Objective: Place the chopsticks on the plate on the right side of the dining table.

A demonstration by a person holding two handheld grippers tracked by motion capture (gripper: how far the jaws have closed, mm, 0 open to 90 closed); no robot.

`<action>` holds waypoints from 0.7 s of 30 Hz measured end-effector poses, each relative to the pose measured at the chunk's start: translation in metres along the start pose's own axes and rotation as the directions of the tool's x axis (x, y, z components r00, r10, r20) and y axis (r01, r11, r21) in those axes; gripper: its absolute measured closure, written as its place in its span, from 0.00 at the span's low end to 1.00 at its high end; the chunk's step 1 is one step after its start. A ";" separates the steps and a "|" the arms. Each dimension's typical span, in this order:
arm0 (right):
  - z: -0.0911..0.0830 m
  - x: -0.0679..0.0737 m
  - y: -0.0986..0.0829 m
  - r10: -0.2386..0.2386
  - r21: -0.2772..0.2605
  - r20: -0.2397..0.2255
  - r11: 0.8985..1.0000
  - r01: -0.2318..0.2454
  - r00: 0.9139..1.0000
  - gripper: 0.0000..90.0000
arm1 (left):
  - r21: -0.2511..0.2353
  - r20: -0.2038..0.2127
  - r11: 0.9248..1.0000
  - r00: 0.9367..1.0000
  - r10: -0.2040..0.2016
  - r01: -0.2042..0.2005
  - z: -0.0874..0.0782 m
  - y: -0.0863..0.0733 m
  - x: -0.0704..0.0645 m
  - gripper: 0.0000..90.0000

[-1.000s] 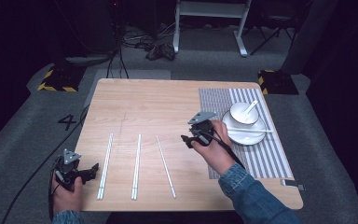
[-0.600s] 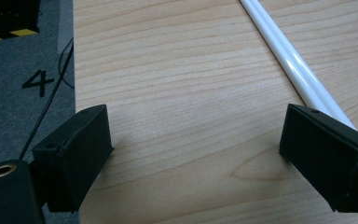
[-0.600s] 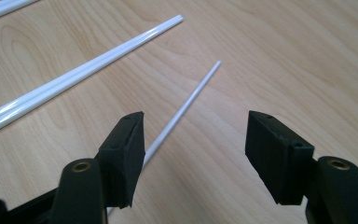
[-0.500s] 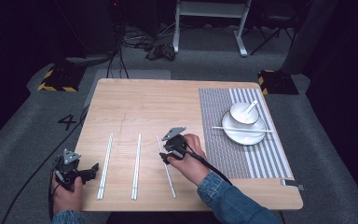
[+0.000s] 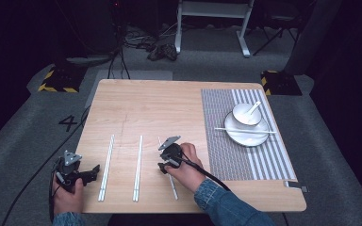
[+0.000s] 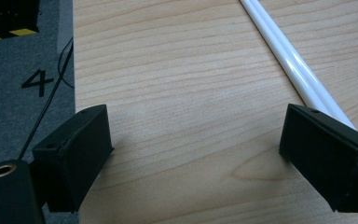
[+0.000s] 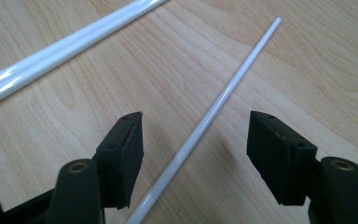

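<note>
A single white chopstick (image 5: 173, 184) (image 7: 205, 126) lies on the wooden table (image 5: 169, 103), right of two chopstick pairs. My right gripper (image 5: 164, 165) (image 7: 196, 129) is low over it, open, with one jaw on each side of the stick and neither touching it. The middle pair (image 5: 138, 167) (image 7: 65, 44) lies just to its left. My left gripper (image 5: 92, 172) (image 6: 196, 135) rests open at the table's front left corner over bare wood, with the left pair (image 5: 107, 167) (image 6: 289, 60) beside its right jaw. On the striped placemat (image 5: 245, 155), another chopstick (image 5: 245, 130) lies across a white plate (image 5: 252, 137).
A white bowl holding a spoon (image 5: 247, 113) sits on the far side of the plate. Cables trail off the table from both grippers. Grey floor with a painted "4" (image 5: 69, 123) lies left of the table, and a stand's legs (image 5: 212, 28) are beyond it.
My right gripper has moved left from beside the plate to the single chopstick and come down over it. The left gripper has stayed where it was.
</note>
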State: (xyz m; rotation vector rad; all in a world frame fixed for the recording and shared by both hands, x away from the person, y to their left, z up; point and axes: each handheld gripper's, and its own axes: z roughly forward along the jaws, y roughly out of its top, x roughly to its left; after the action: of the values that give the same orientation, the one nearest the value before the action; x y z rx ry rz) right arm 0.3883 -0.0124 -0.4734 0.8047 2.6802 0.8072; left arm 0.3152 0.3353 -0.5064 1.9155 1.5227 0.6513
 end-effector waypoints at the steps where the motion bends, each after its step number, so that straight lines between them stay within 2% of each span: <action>1: 0.001 0.000 -0.001 0.001 0.005 0.003 1.000 -0.001 1.000 0.41 | 0.000 0.000 1.000 1.000 0.000 0.000 0.000 0.000 0.000 0.10; 7: 0.005 -0.002 -0.005 0.010 0.025 0.002 1.000 -0.010 1.000 0.42 | 0.001 0.002 1.000 1.000 -0.002 0.002 0.000 0.000 0.000 0.10; 14: 0.004 -0.006 -0.009 0.034 0.015 -0.016 0.999 -0.034 0.999 0.44 | 0.000 0.001 1.000 1.000 0.000 0.000 0.000 0.000 0.000 0.10; 21: -0.002 -0.014 -0.017 0.048 0.015 -0.024 0.999 -0.047 0.999 0.52 | 0.000 0.000 1.000 1.000 0.002 -0.002 0.000 0.000 0.000 0.10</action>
State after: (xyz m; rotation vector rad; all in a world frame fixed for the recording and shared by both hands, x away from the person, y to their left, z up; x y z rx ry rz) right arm 0.3914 -0.0330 -0.4809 0.8704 2.7004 0.8152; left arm 0.3151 0.3353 -0.5063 1.9174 1.5216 0.6519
